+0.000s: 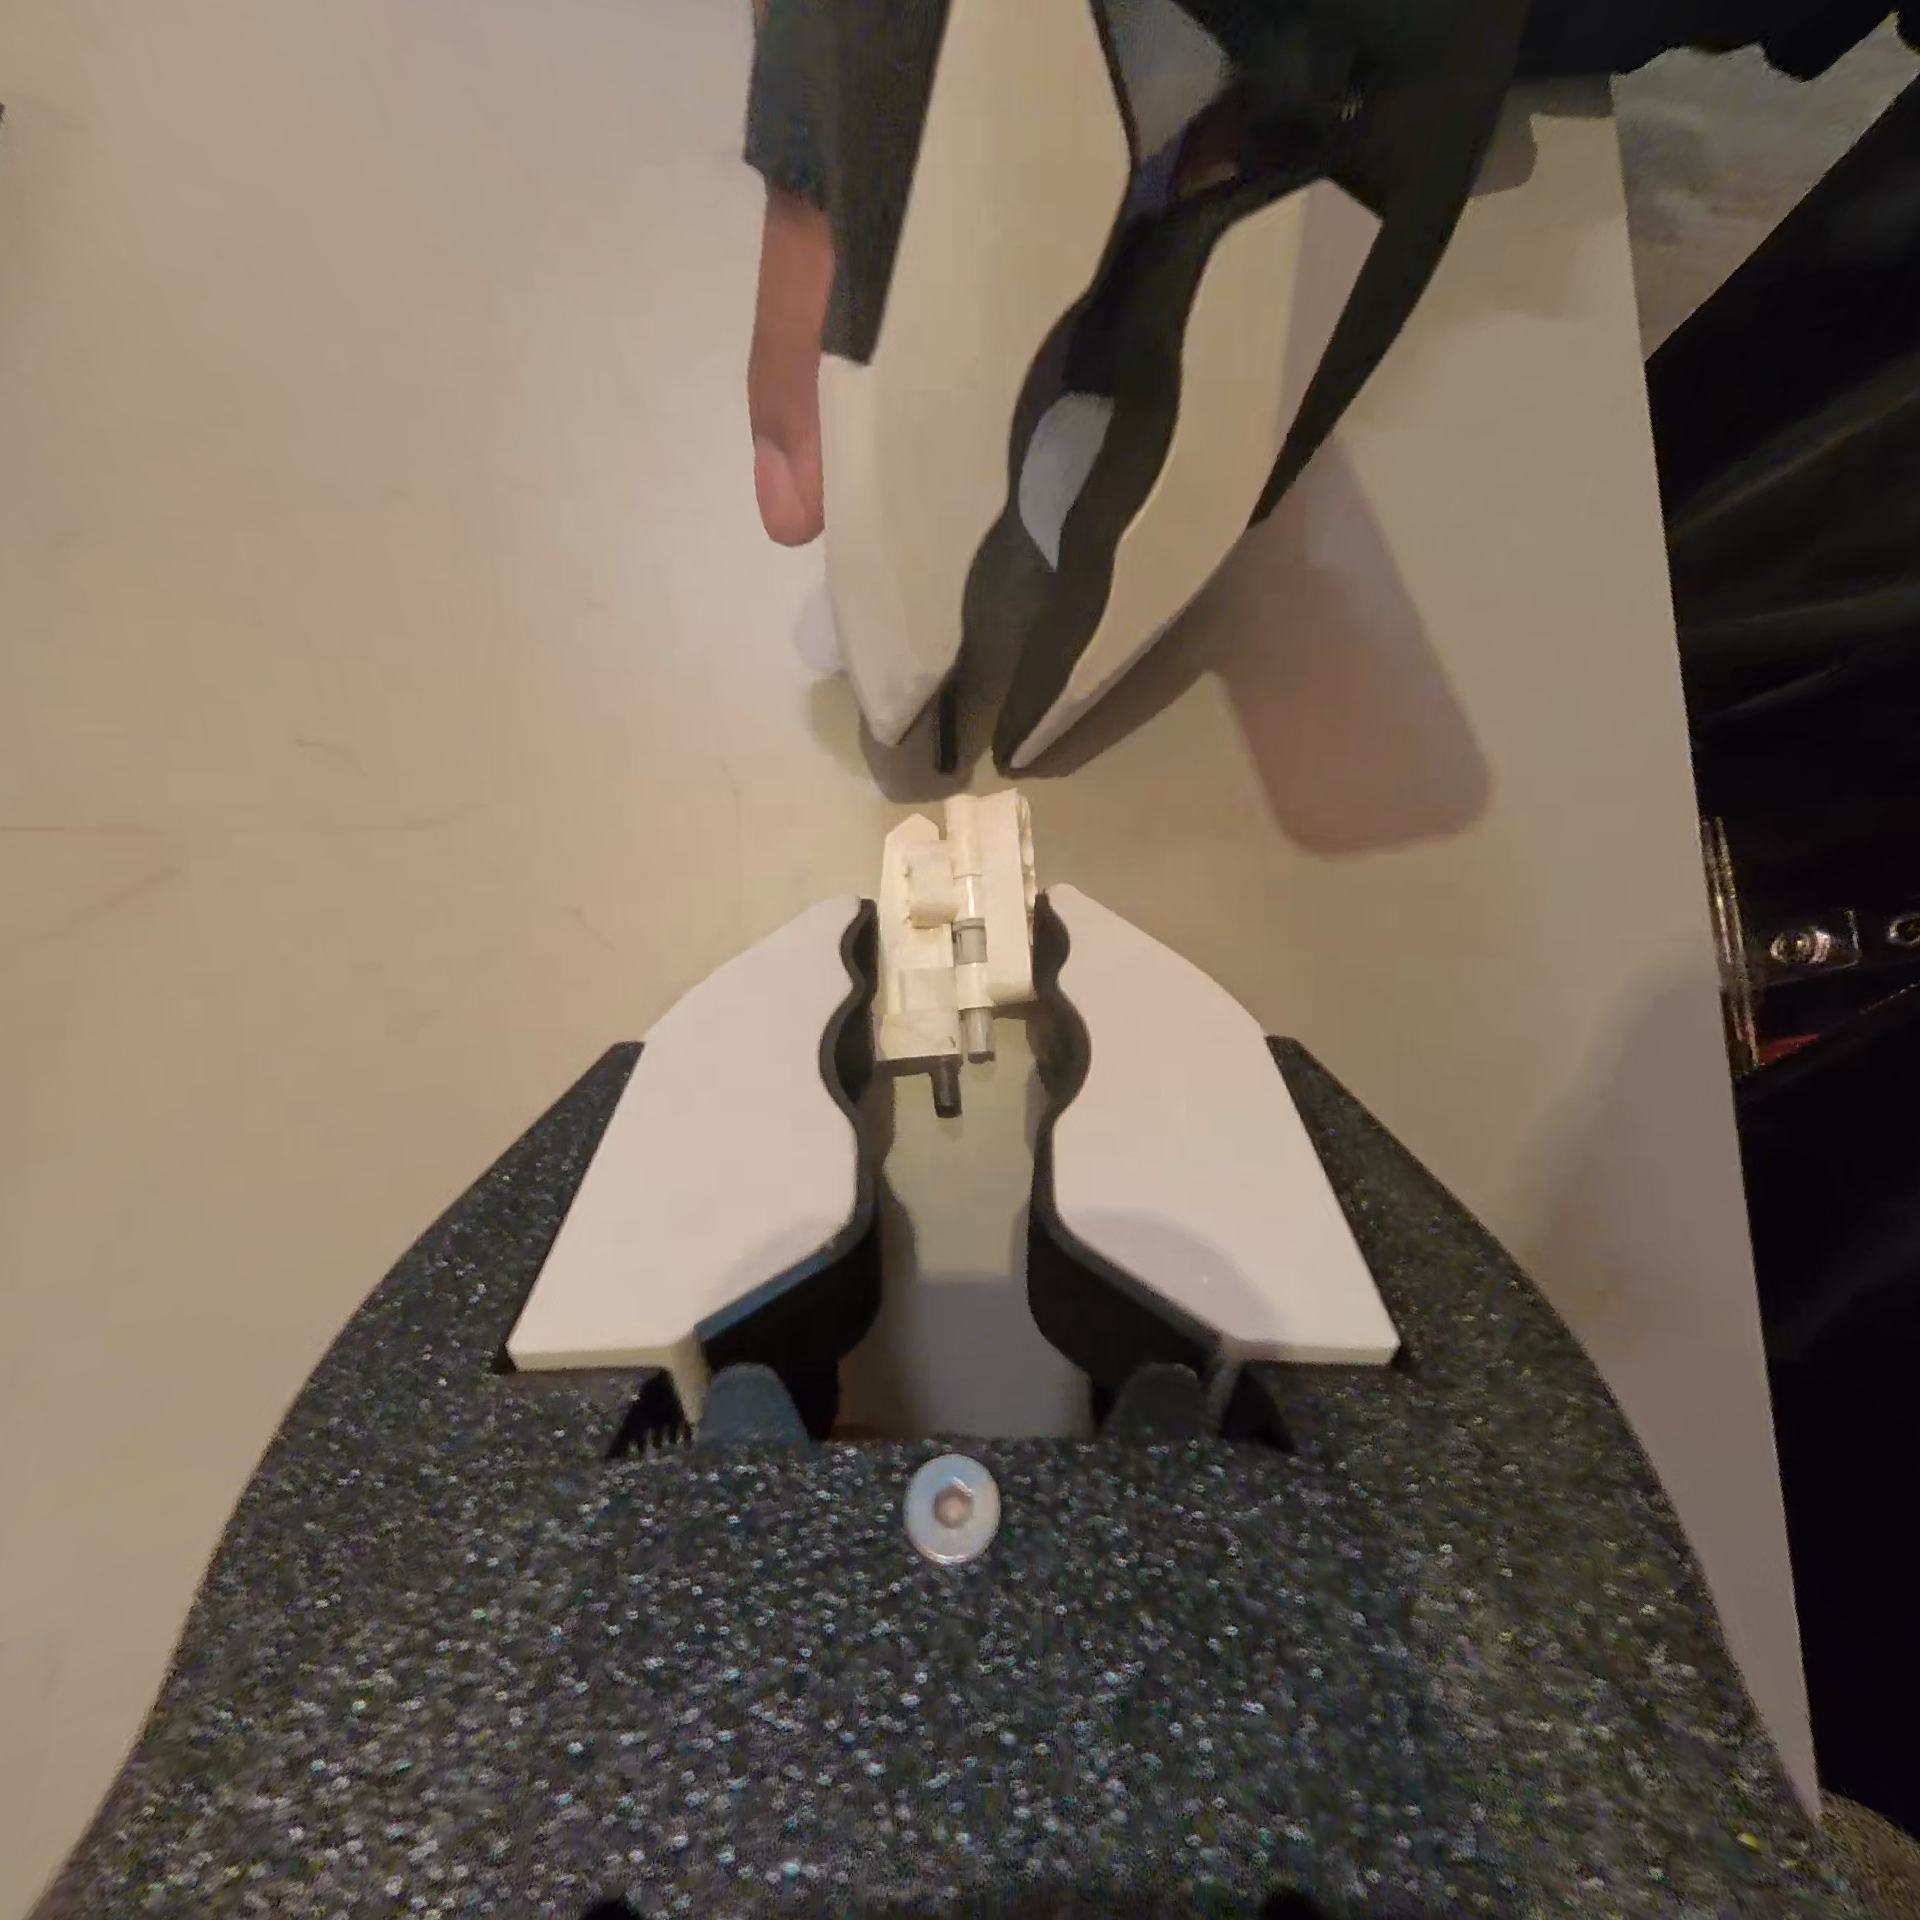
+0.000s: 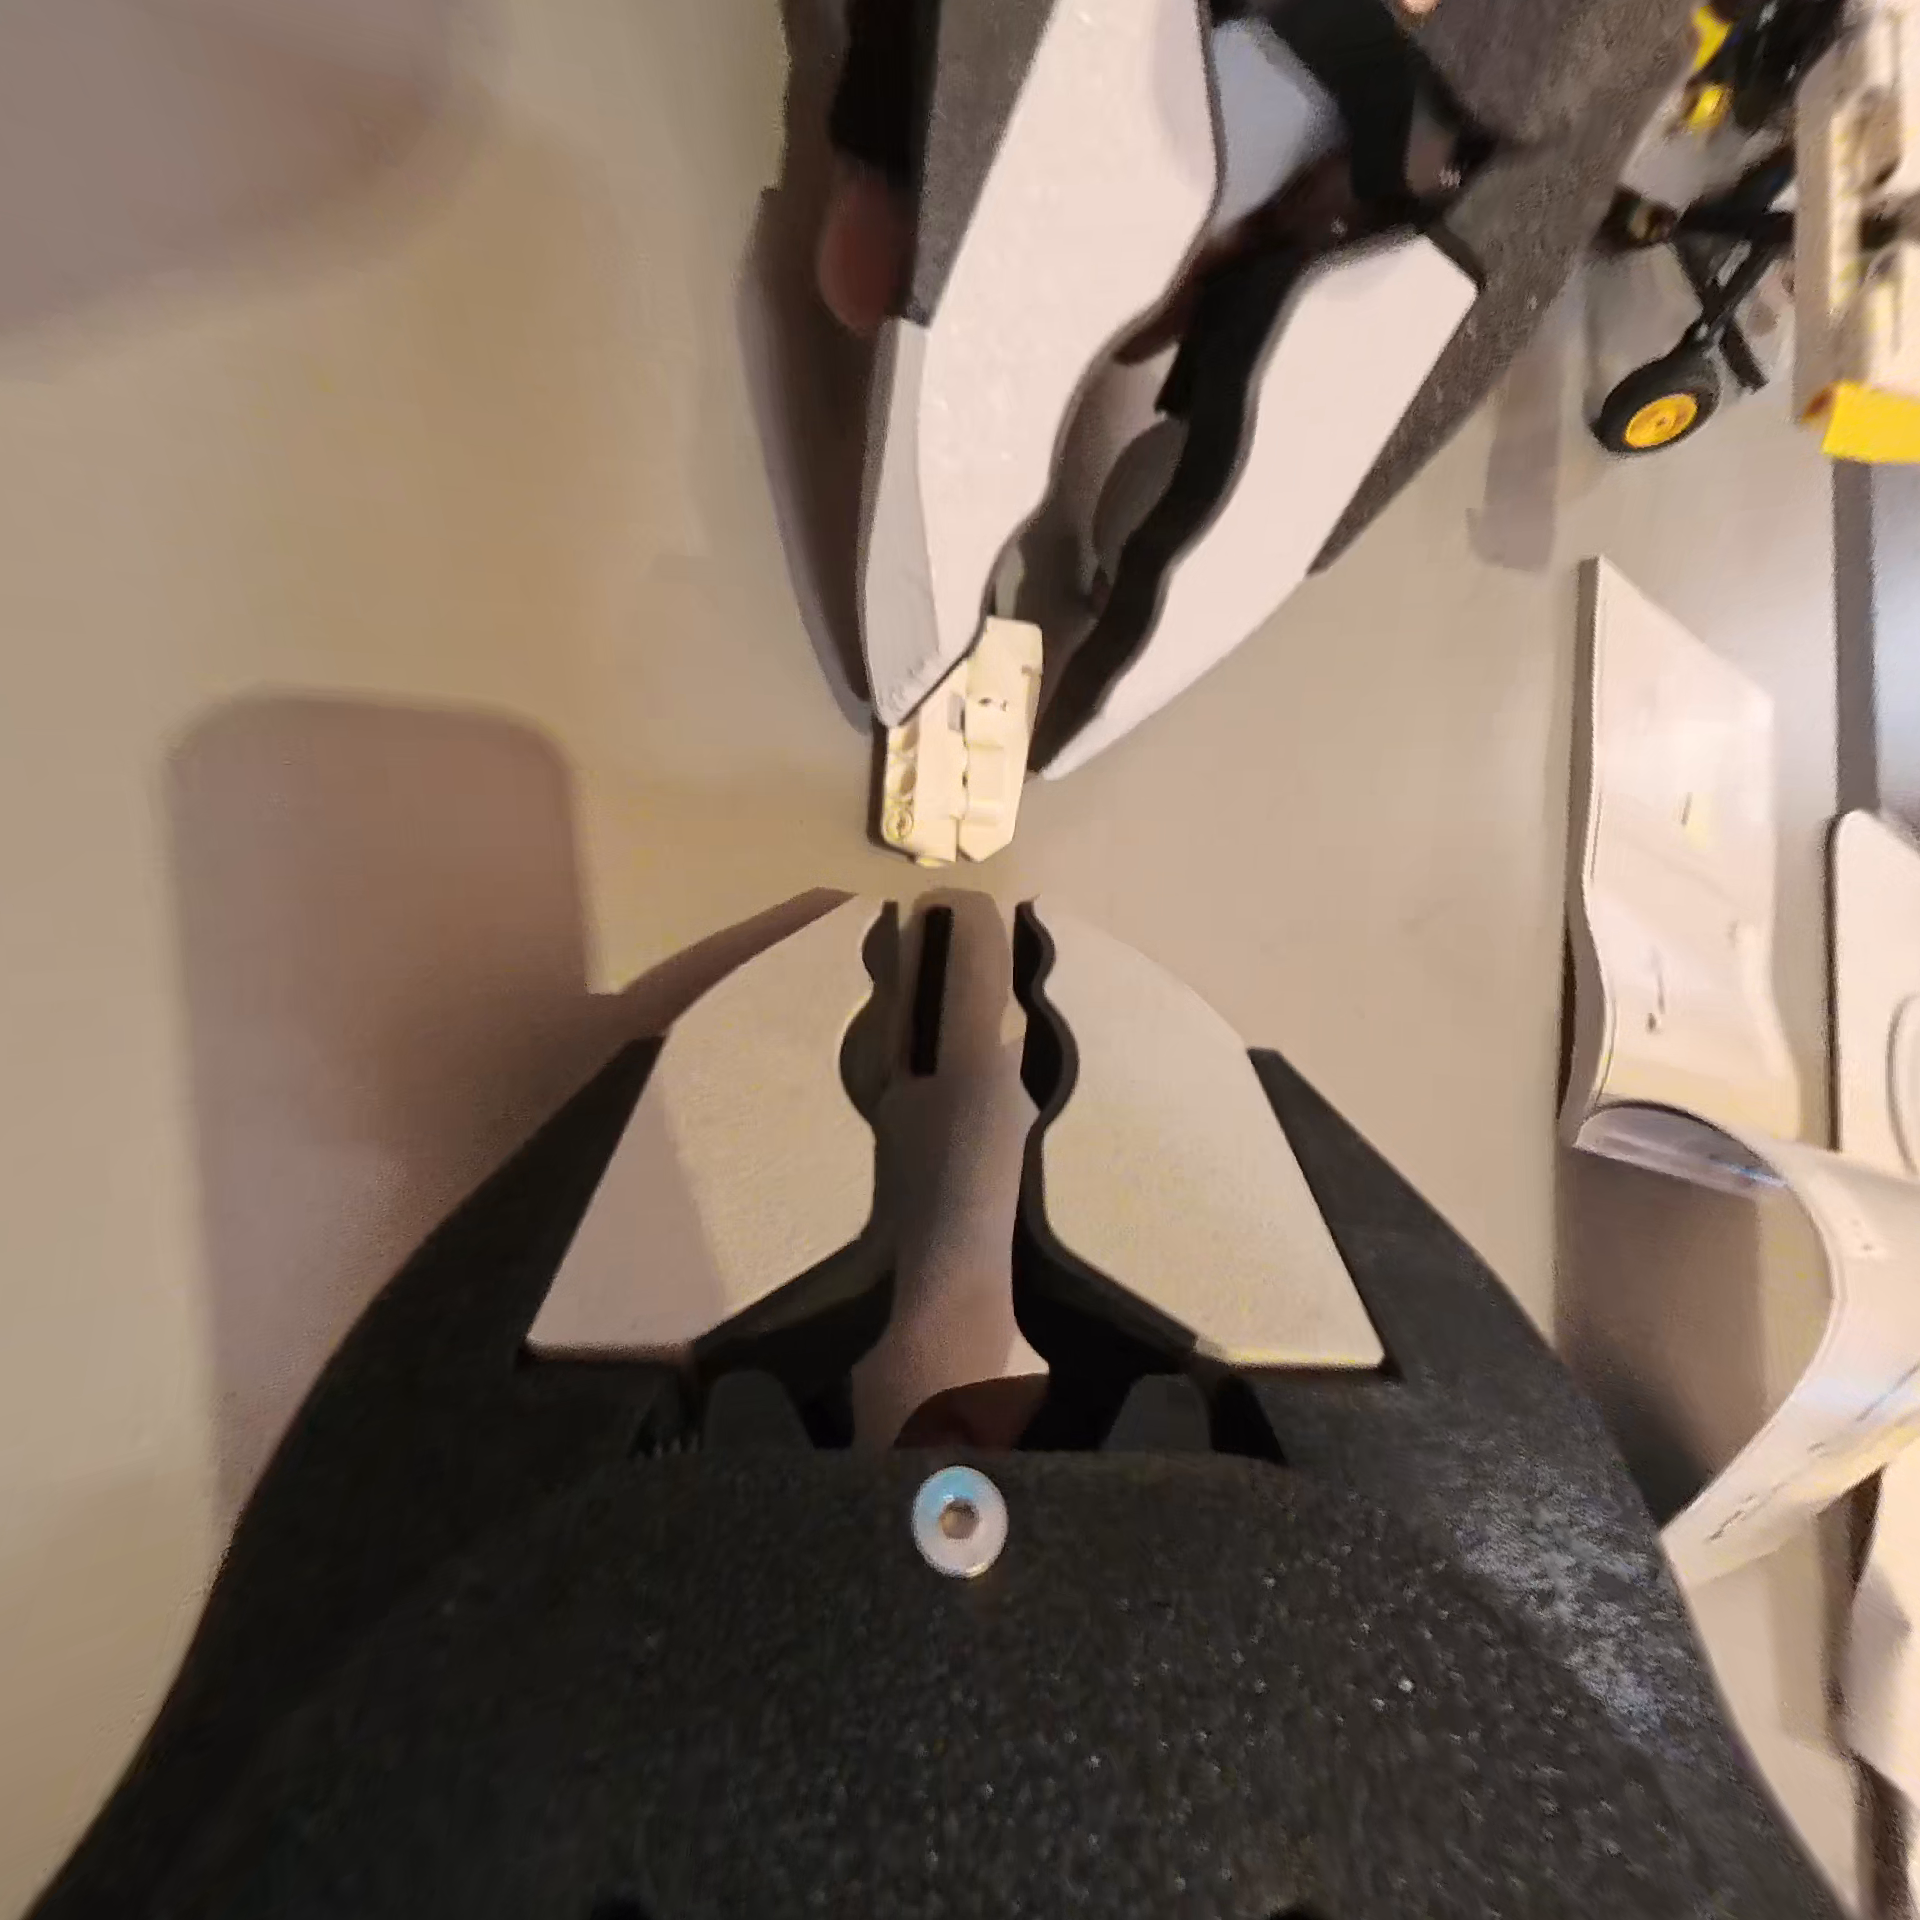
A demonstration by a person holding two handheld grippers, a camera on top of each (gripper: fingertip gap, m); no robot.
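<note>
1. A pale cream bench (image 1: 312, 623) fills both wrist views, and my two hand-held grippers face each other over it, tip to tip and nearly touching.
2. At the right edge of the right wrist view lie open white paper booklets (image 2: 1683, 862). Beyond them, in the top corner, stands a partly built brick model with a yellow-hubbed black wheel (image 2: 1654, 414).
3. My left hand-held gripper (image 1: 956, 935) is clamped on a small cream-white block assembly (image 1: 961, 935). Its dark pads press against both sides of the piece.
4. The assembly sits upright between those fingers and pokes out past the tips towards the other gripper. A thin grey pin and a short black peg stick out of its near end.
5. My right hand-held gripper (image 2: 951, 914) has its jaws a little apart, just short of the assembly's far end and not touching it.
6. A thin black rod (image 2: 932, 992) lies lengthwise in the gap between the right fingers. I cannot tell whether the pads press on it.
7. A bare fingertip (image 1: 787, 457) shows beside the right gripper in the left wrist view.
</note>
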